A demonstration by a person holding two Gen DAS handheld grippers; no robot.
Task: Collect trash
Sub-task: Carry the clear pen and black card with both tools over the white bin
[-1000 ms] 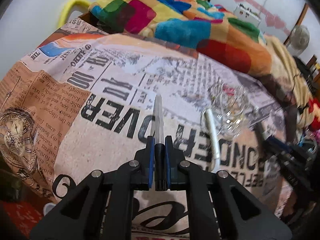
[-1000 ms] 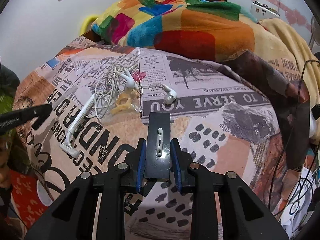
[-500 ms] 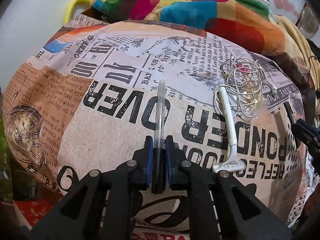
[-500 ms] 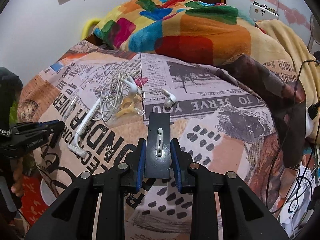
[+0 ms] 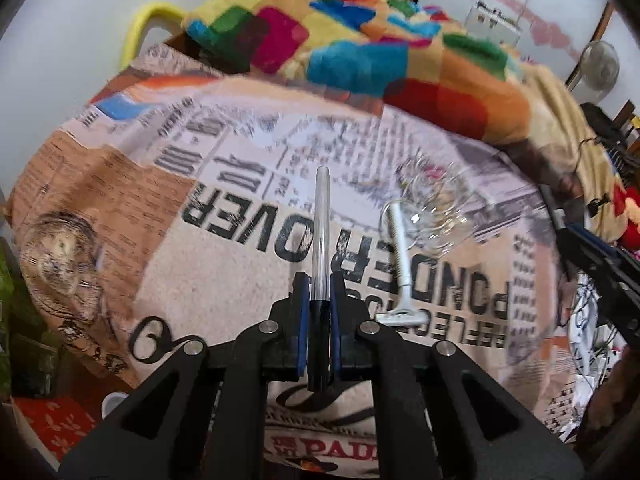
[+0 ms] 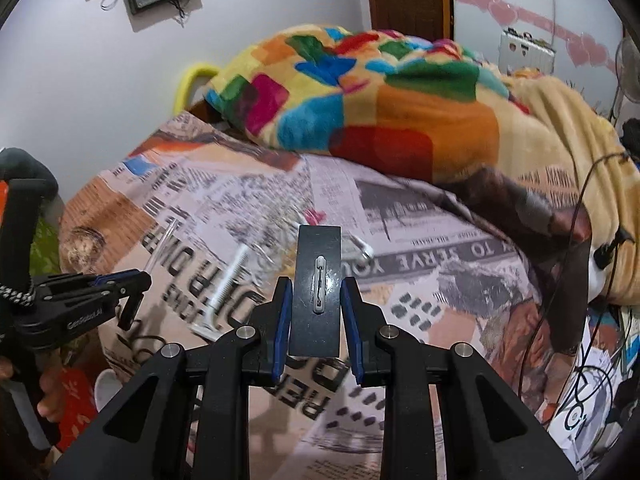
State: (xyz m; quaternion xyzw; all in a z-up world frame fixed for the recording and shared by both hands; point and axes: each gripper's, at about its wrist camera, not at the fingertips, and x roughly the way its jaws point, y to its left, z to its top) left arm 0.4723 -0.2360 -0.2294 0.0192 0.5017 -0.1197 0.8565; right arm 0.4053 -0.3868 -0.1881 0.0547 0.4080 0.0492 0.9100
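My left gripper (image 5: 319,280) is shut on a clear plastic pen tube (image 5: 321,216) with a dark end, held above the bed. It also shows at the left of the right wrist view (image 6: 136,280). My right gripper (image 6: 316,284) is shut on a flat black rectangular piece (image 6: 318,288) with a small white clip on it. On the newspaper-print bedsheet (image 5: 224,280) lie a white disposable razor (image 5: 400,264) and a tangle of white earphone wire (image 5: 436,208), blurred in both views. The razor also shows in the right wrist view (image 6: 224,284).
A colourful patchwork blanket (image 6: 360,96) is heaped at the head of the bed, with a tan blanket (image 6: 568,128) to its right. Black cables (image 6: 592,248) hang at the right edge. A yellow chair back (image 5: 140,28) stands behind. Red floor shows lower left.
Both grippers have pulled back and up from the bed with their items still held. The views tilted upward and are blurred by motion.
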